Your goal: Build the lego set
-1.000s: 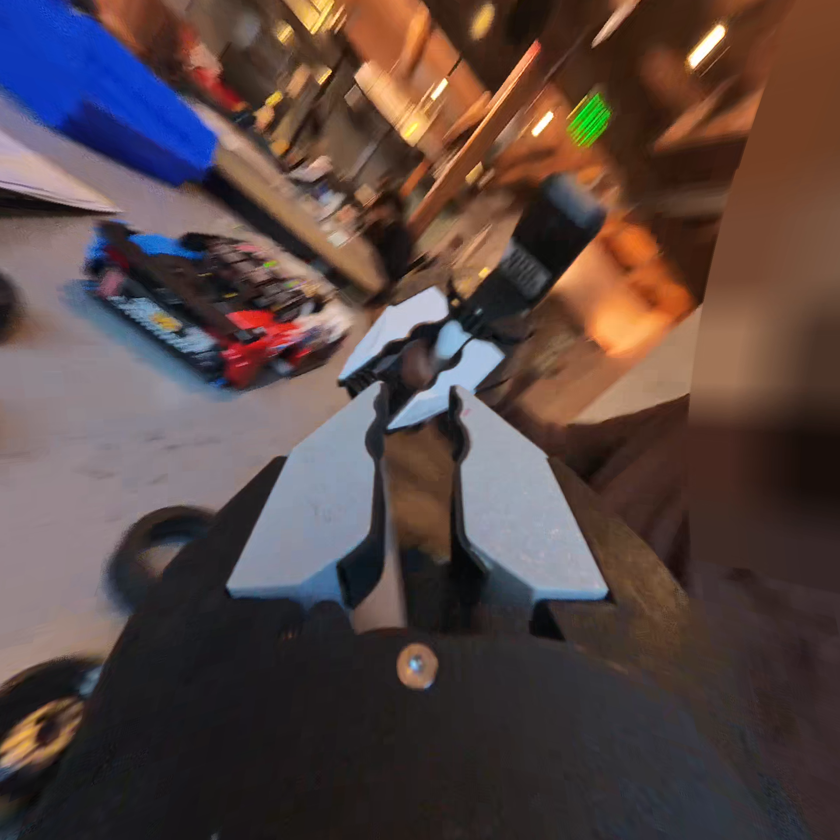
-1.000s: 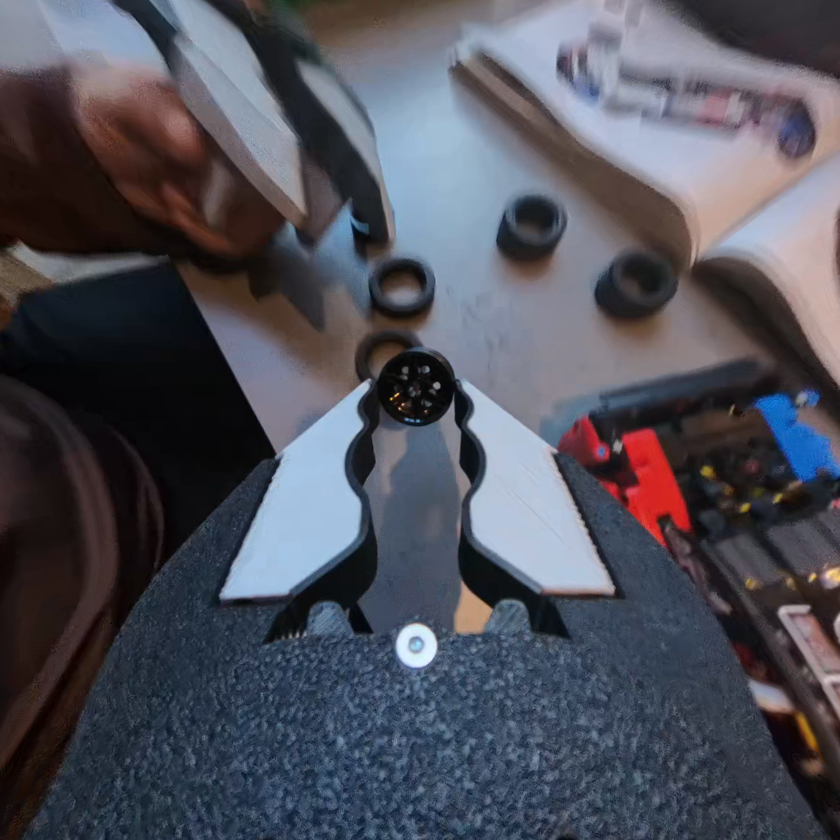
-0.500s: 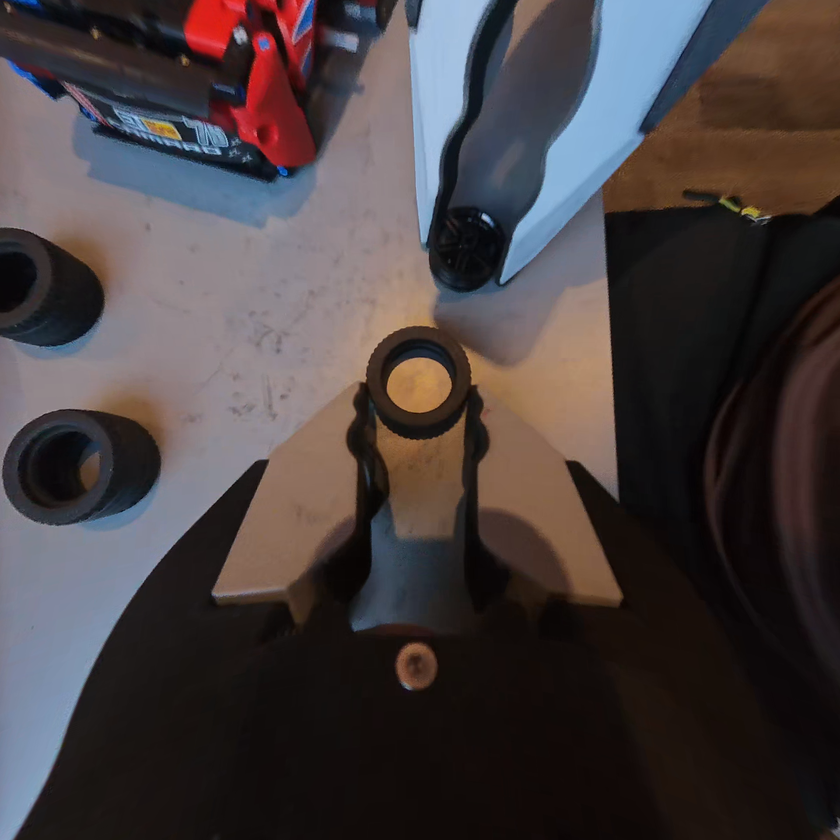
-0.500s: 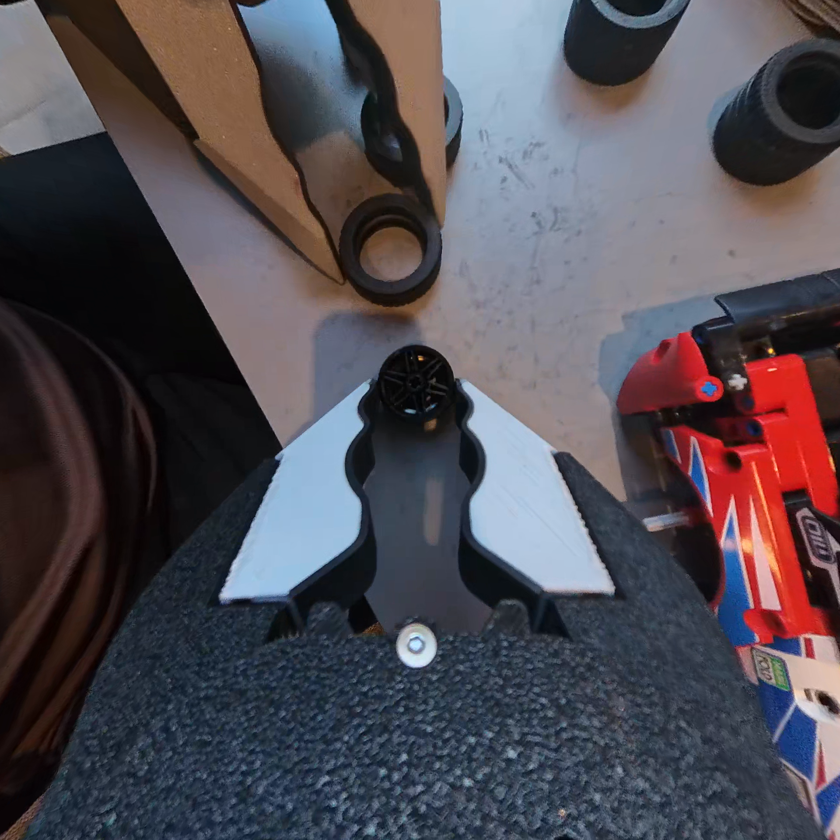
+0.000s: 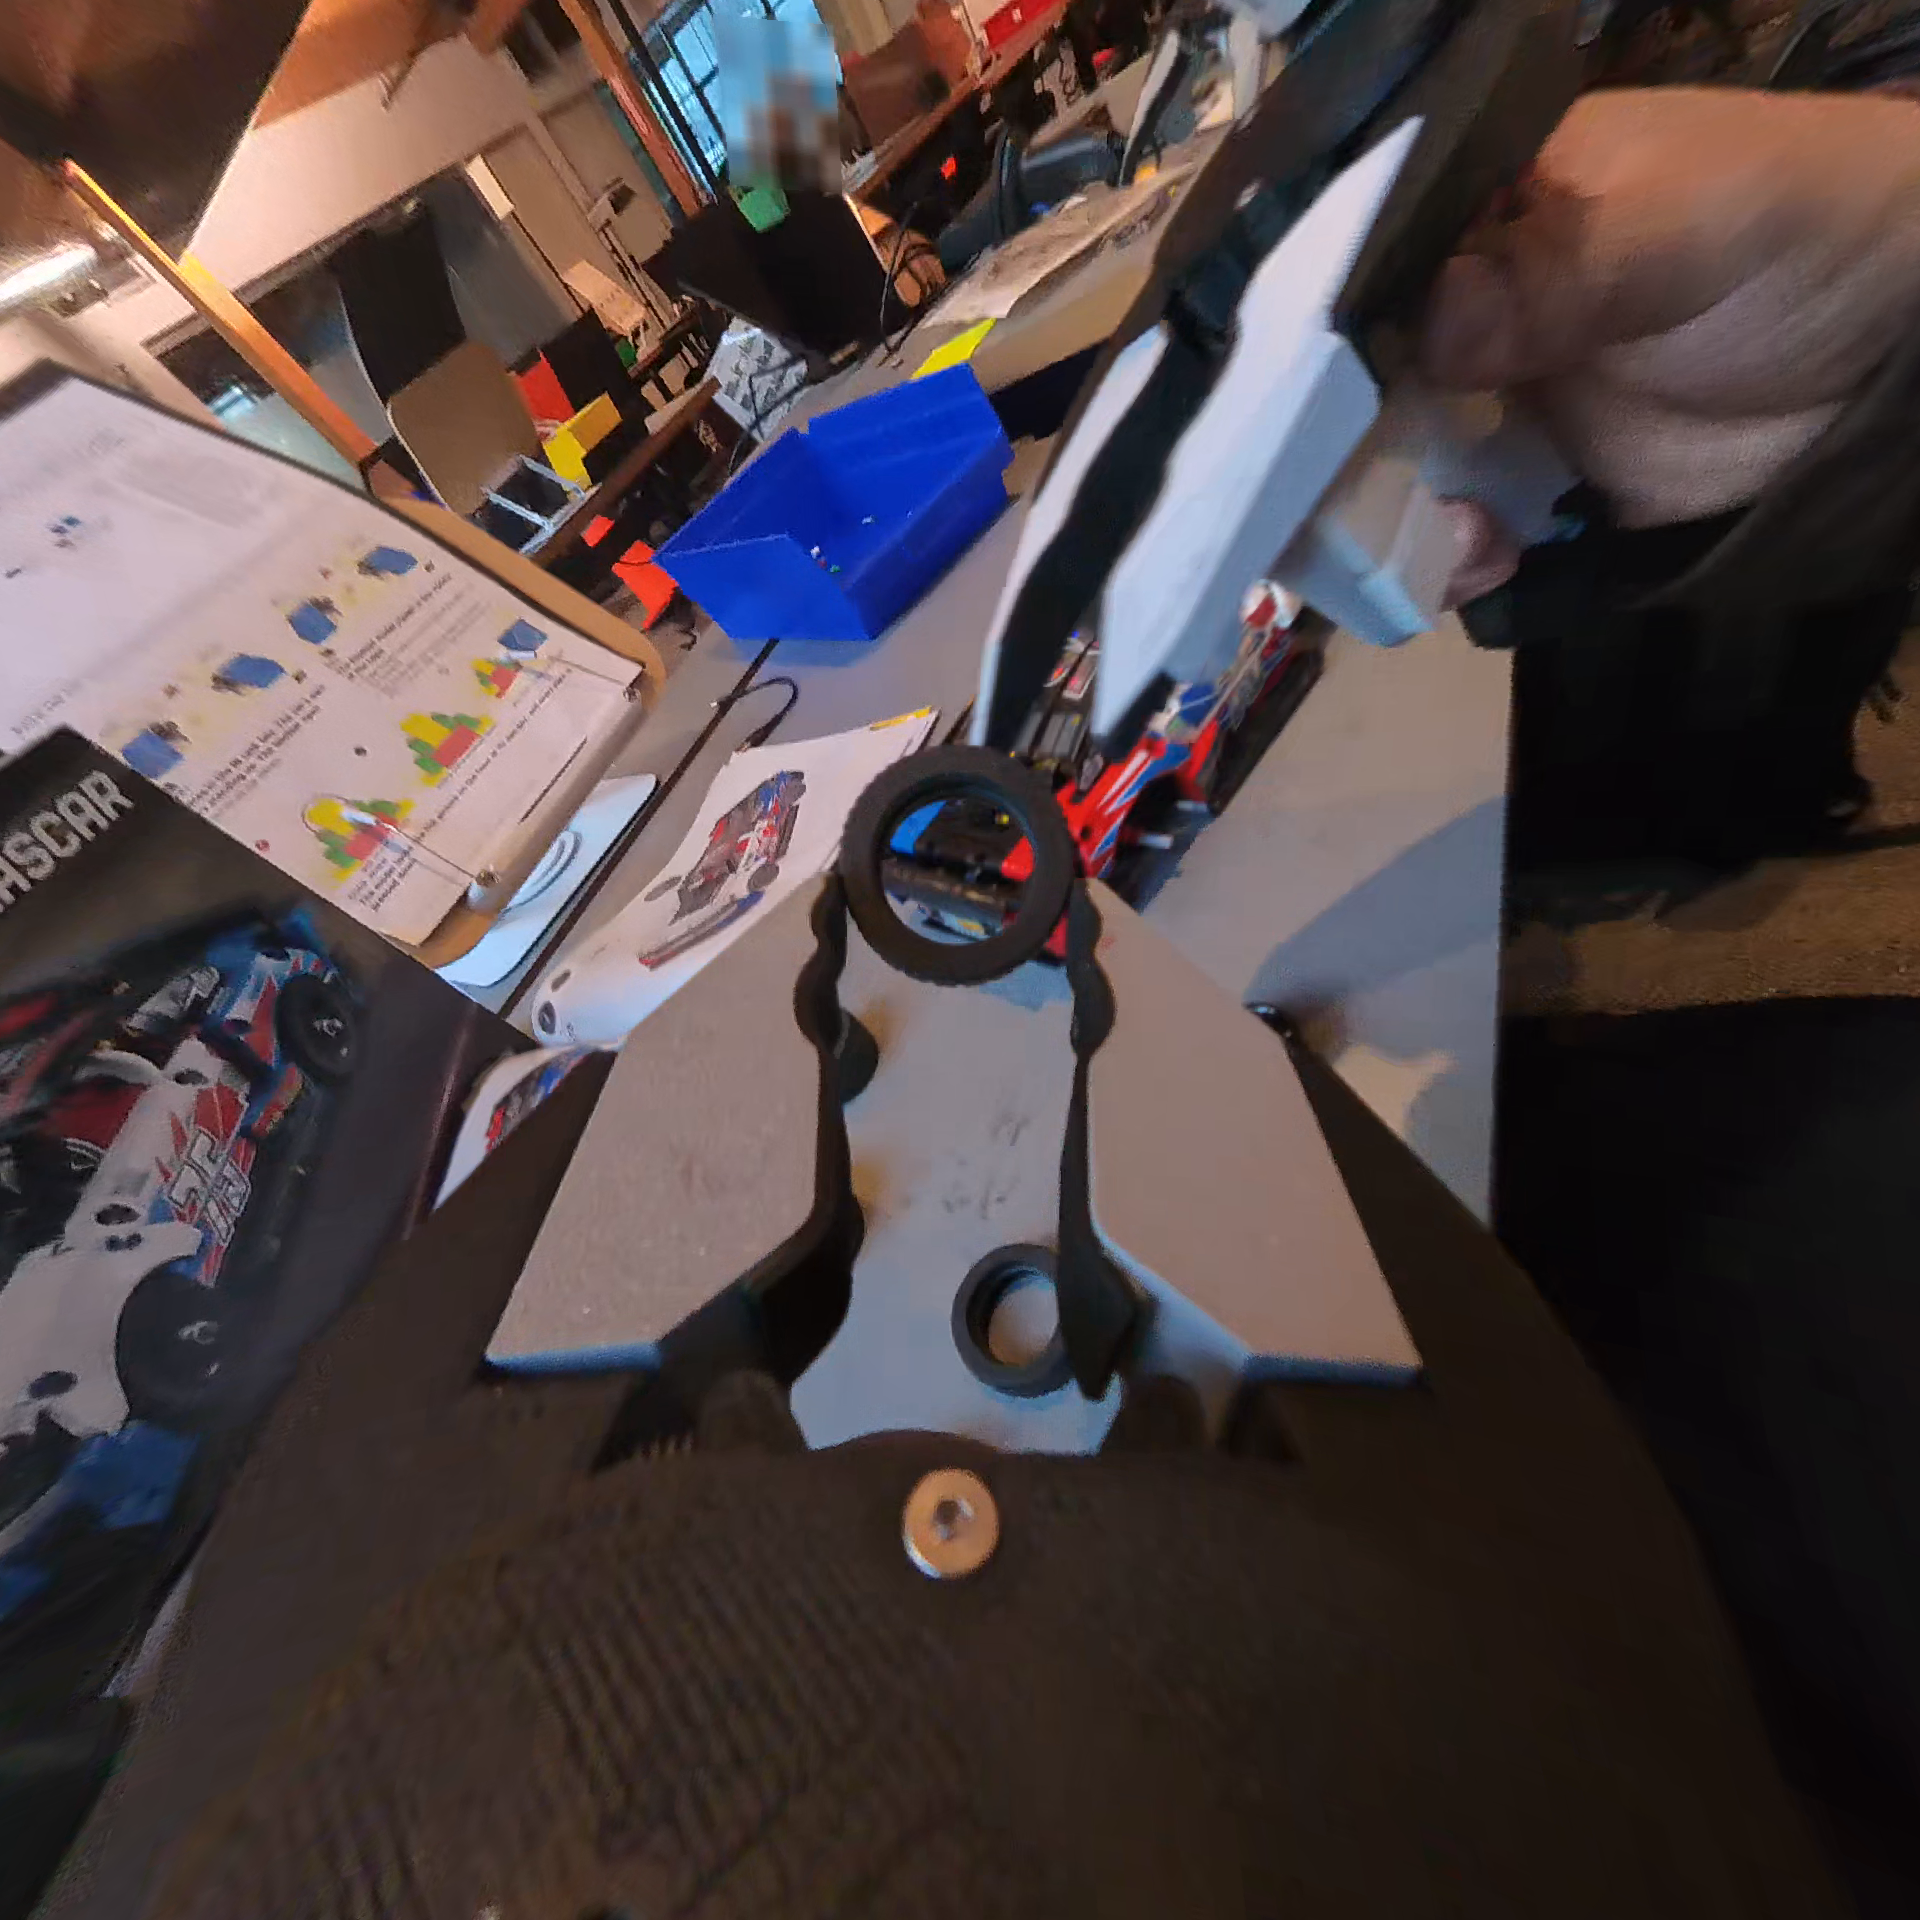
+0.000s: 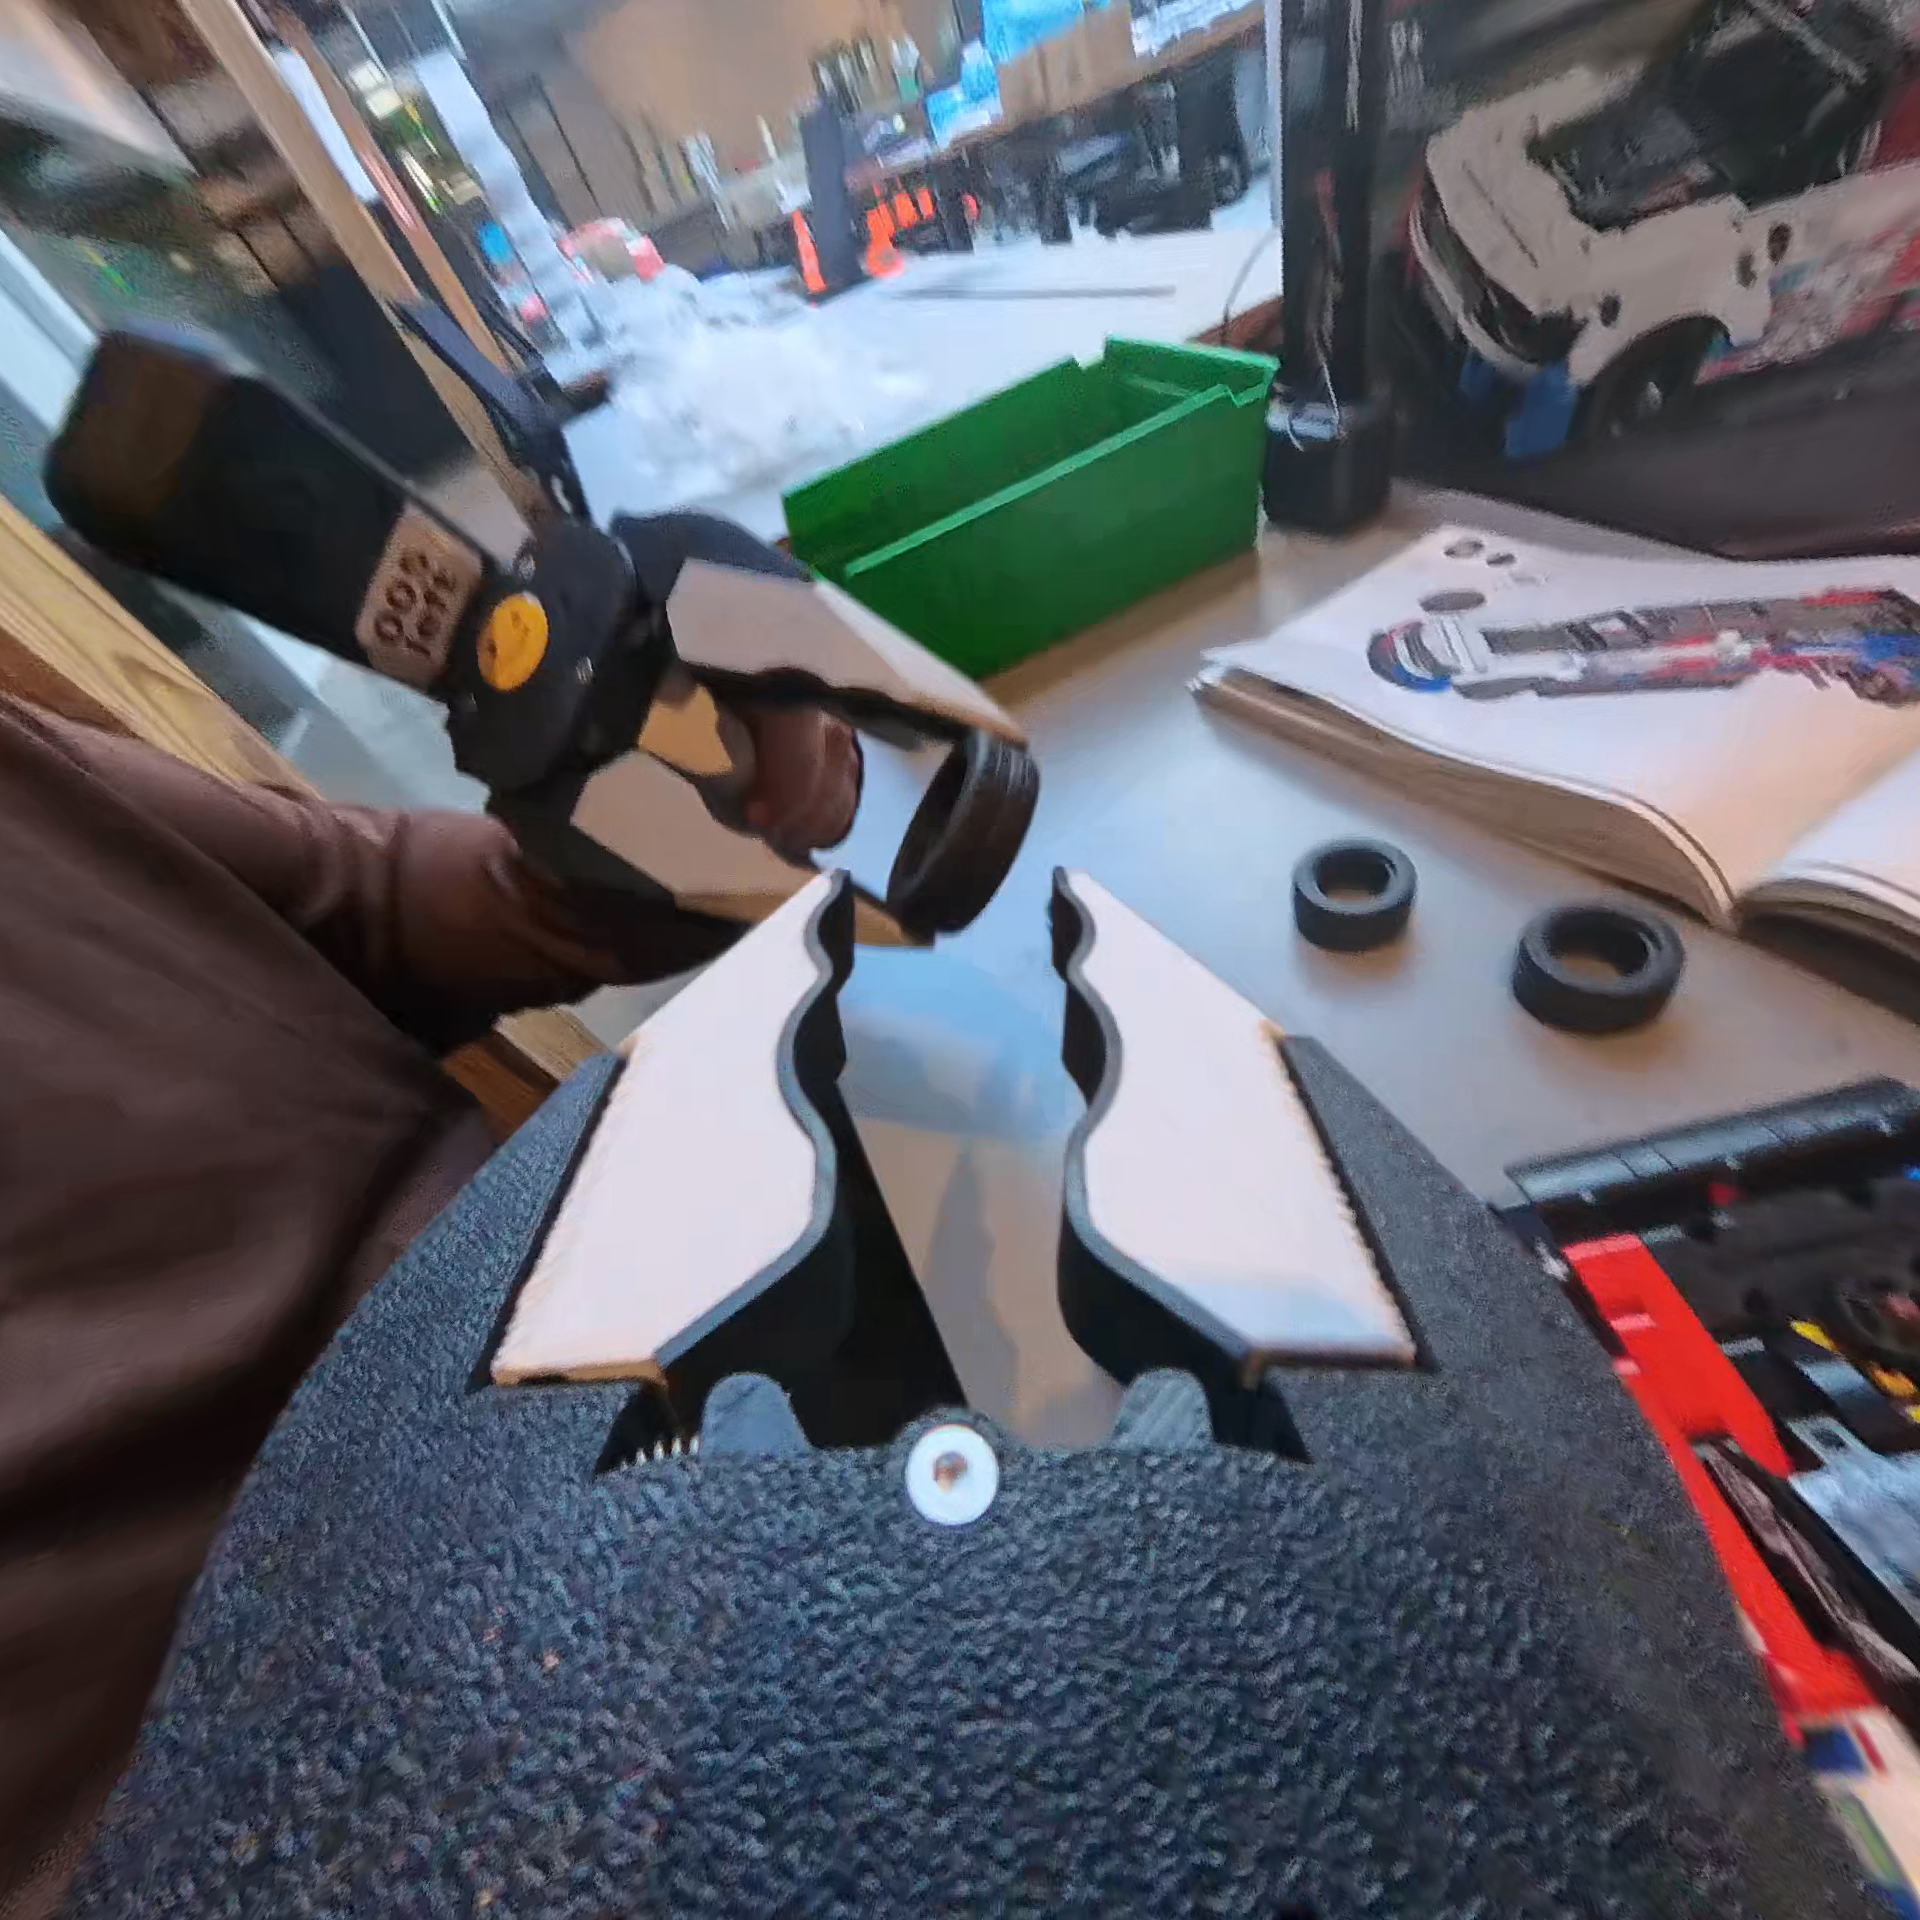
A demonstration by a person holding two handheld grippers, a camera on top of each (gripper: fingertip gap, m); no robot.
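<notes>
Both tongs lifted off the table [image 6: 1195, 790]. Left tongs [image 5: 956, 894] clamp a tyre [image 5: 954, 864]; right tongs [image 6: 948, 904] now open, wheel gone. Green bin [image 6: 1039, 499] contents hidden.

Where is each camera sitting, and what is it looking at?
Left wrist view: sits on the left gripper, looking over the table past the held tyre toward the blue bin; the right gripper and a hand show.
Right wrist view: sits on the open right gripper, facing the green bin and booklet; a brown sleeve shows.
Shared: that tyre, the lego car.
</notes>
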